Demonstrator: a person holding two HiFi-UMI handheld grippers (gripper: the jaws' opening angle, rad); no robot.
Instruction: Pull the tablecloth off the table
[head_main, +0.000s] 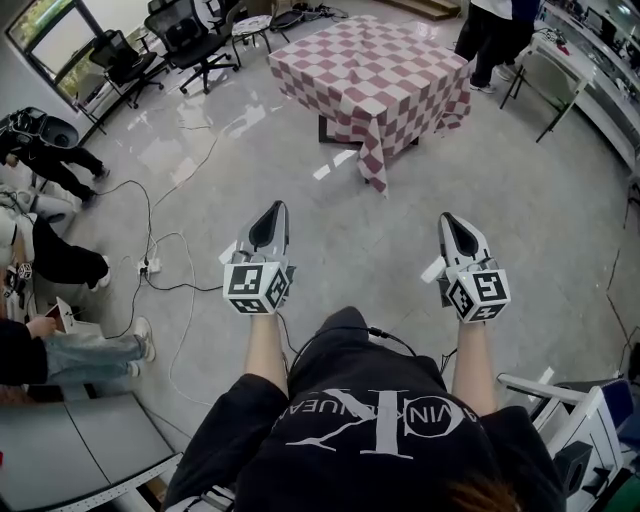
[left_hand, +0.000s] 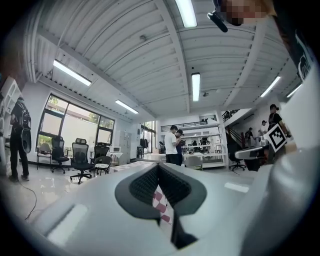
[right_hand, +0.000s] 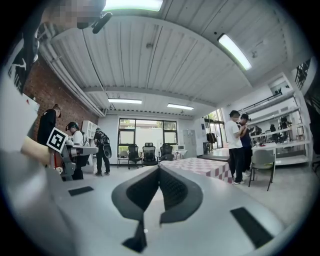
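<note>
A red-and-white checkered tablecloth (head_main: 372, 75) covers a square table a few steps ahead, its corners hanging toward the floor. A slice of it shows between the jaws in the left gripper view (left_hand: 161, 202), and in the right gripper view it lies ahead to the right (right_hand: 200, 165). My left gripper (head_main: 278, 205) and right gripper (head_main: 444, 216) are held side by side in front of me, well short of the table. Both point at it, shut and with nothing in them.
Black office chairs (head_main: 185, 40) stand at the far left. A white cable and power strip (head_main: 148, 266) trail over the floor on the left, beside seated people (head_main: 45, 260). Two people (head_main: 490, 35) stand behind the table. A white desk (head_main: 575, 75) runs along the right wall.
</note>
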